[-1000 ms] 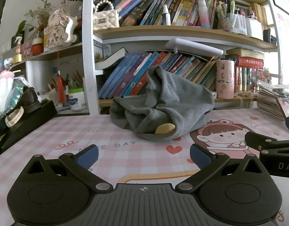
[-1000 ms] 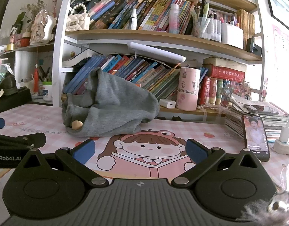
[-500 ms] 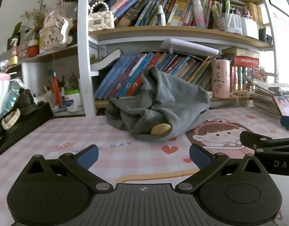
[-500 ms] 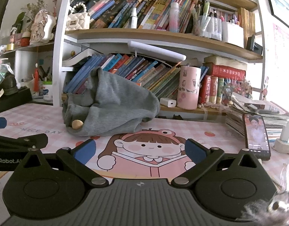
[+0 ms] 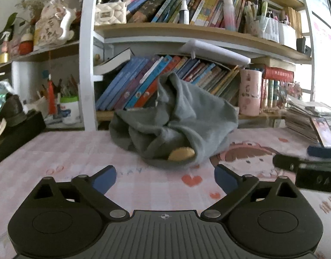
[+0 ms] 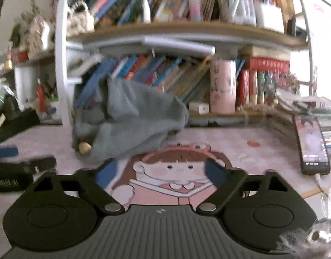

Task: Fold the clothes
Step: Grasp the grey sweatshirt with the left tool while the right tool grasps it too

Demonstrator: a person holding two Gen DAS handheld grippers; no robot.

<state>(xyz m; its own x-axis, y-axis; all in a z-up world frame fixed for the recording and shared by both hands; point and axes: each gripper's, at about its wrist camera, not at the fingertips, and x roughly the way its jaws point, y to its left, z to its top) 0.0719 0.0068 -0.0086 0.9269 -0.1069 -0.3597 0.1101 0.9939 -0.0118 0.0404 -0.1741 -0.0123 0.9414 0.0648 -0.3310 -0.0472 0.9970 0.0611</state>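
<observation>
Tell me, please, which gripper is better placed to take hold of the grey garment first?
Probably left. The left gripper is open and points straight at the grey garment. For the right gripper, also open, the garment lies off to its left.

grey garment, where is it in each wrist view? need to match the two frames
Left wrist: the grey garment sits centre frame, crumpled on the mat just beyond the open left gripper.
Right wrist: left of centre, blurred, ahead-left of the open right gripper.
Shared landmark: the pink cup on the shelf, right of the garment in both.
</observation>
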